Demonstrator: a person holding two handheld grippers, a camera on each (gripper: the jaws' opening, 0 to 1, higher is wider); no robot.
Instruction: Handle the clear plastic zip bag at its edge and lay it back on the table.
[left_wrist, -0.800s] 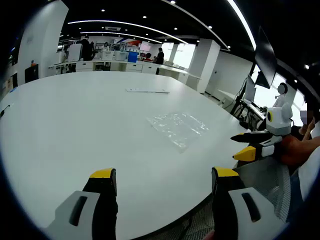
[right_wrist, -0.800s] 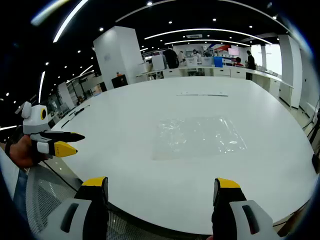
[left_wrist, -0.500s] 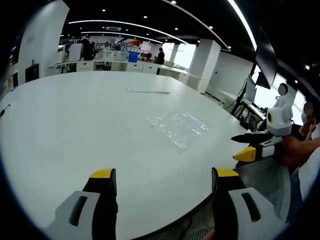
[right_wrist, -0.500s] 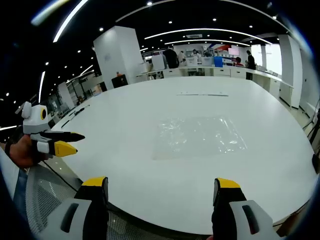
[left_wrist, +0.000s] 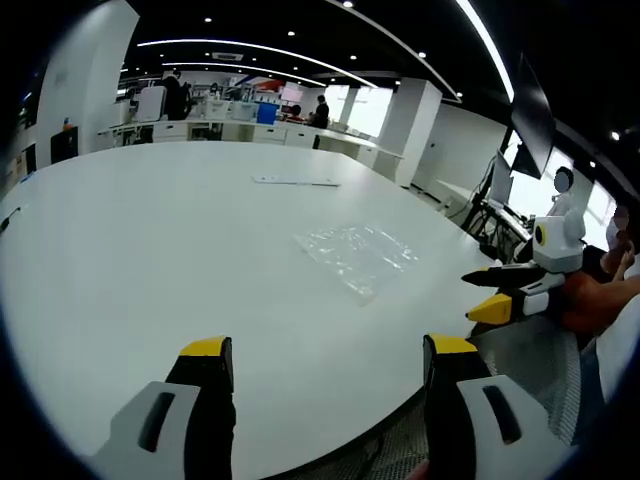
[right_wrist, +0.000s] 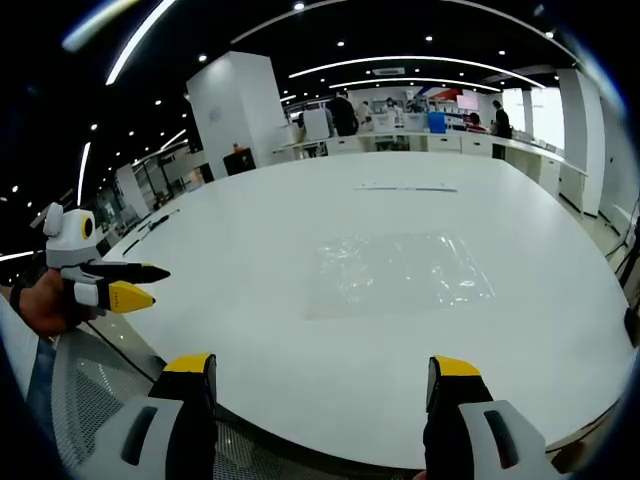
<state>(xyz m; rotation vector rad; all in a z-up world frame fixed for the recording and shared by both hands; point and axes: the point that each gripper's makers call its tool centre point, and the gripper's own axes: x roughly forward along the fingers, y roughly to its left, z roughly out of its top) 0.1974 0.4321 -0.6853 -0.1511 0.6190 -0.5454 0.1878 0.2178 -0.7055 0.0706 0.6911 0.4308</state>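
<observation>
The left gripper (left_wrist: 328, 352) hangs over the near edge of the worktop (left_wrist: 150, 230) with its yellow-tipped jaws spread wide and nothing between them. The right gripper (right_wrist: 326, 370) hangs at the near edge too, jaws just as wide apart and empty. In the left gripper view the right gripper (left_wrist: 492, 292) shows at the right side, held in a hand (left_wrist: 585, 300) off the worktop's edge; in the right gripper view the left gripper (right_wrist: 128, 284) shows at the left side, gripped by a hand (right_wrist: 40, 305).

The clear plastic zip bag (right_wrist: 395, 273) lies flat on the worktop, well ahead of the right gripper and apart from both jaws. In the left gripper view the bag (left_wrist: 357, 252) sits ahead and to the right of the jaws, between them and the far side of the worktop, touched by neither gripper. Its surface is wrinkled and glints under the lights.

Farther back lies a thin pale strip (left_wrist: 295, 181), possibly a ruler or a bar, too small to tell. The worktop is large, white and rounded at its edge. Beyond it stand desks (right_wrist: 420, 143) with people (right_wrist: 343, 113) beside them, white columns (right_wrist: 238, 110), and a dark ceiling with long curved light strips (right_wrist: 410, 62) and small spotlights. A mesh chair seat (right_wrist: 110, 375) shows below the worktop edge.
</observation>
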